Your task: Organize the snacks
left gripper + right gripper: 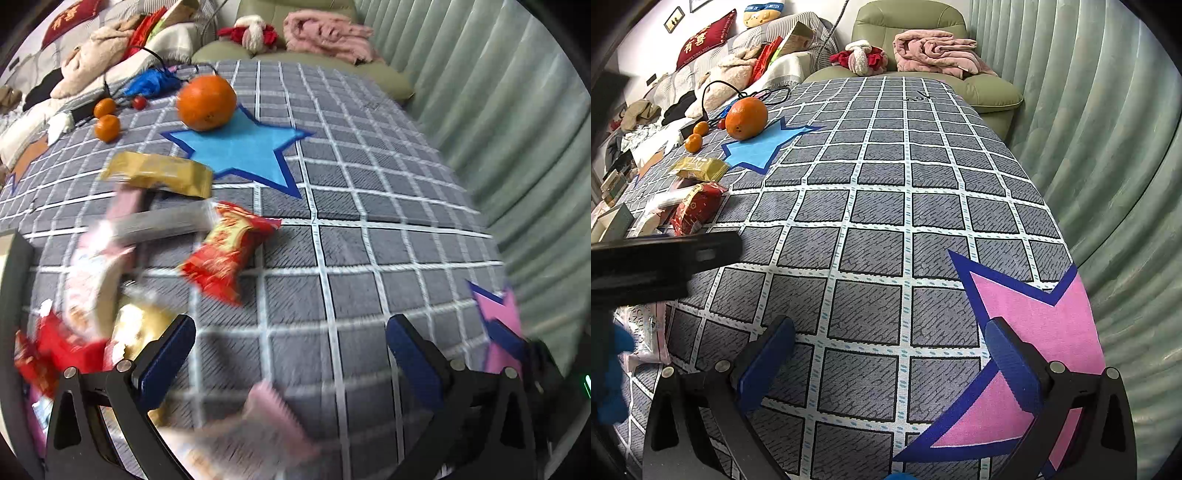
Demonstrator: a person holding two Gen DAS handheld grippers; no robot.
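Both grippers, left [291, 354] and right [890, 358], gape wide, empty. Risk: the left, blurred above the snack pile [110, 266], may scatter packets off the bench [871, 206].

left hand-held gripper [290, 339]: jaws wide, empty | right hand-held gripper [890, 343]: same

Woven matt tablecloth [871, 258]; glossy foil snack packets [229, 251]; dimpled orange [206, 102].
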